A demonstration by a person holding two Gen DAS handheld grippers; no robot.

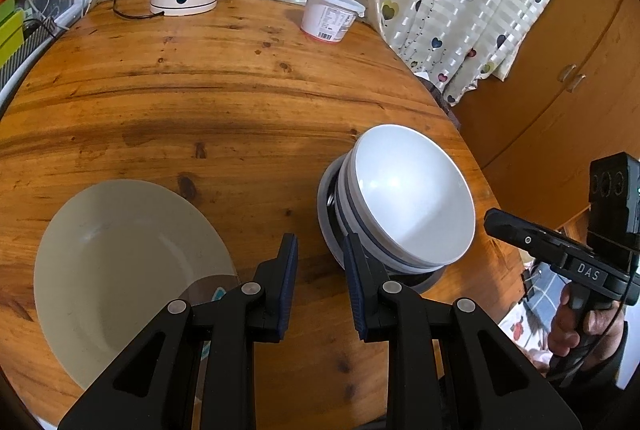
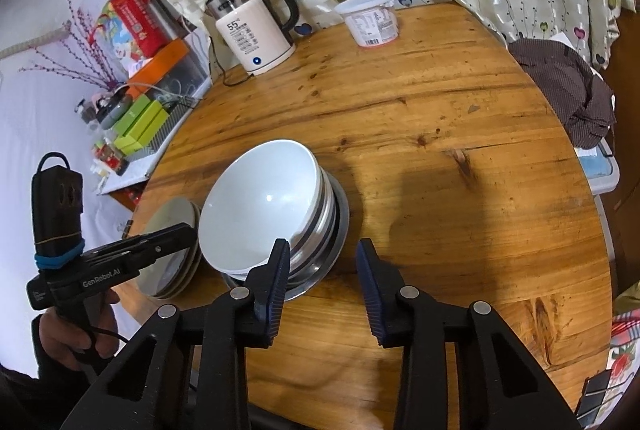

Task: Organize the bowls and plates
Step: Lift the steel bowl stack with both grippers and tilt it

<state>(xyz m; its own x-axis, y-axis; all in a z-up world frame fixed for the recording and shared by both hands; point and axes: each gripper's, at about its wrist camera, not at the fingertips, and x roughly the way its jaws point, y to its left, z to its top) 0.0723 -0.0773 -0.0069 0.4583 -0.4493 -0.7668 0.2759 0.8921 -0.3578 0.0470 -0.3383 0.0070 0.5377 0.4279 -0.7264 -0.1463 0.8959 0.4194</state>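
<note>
A glossy white bowl (image 1: pixel 412 194) tops a tilted stack of bowls; two beige plates (image 2: pixel 172 250) sit left. Left gripper (image 1: pixel 320 282) and right gripper (image 2: pixel 322 284) are both part-open, empty.

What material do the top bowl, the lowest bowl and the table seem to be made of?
Top bowl: likely glazed ceramic, white with a sharp highlight. Lowest bowl: probably steel, grey with a mirror-like rim. Table: varnished wood, showing grain and knots.

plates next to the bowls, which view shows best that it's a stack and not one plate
The right wrist view: it sees the plates from the side, so several stacked rims show. The left wrist view looks down onto the top plate, which reads as one.
</note>
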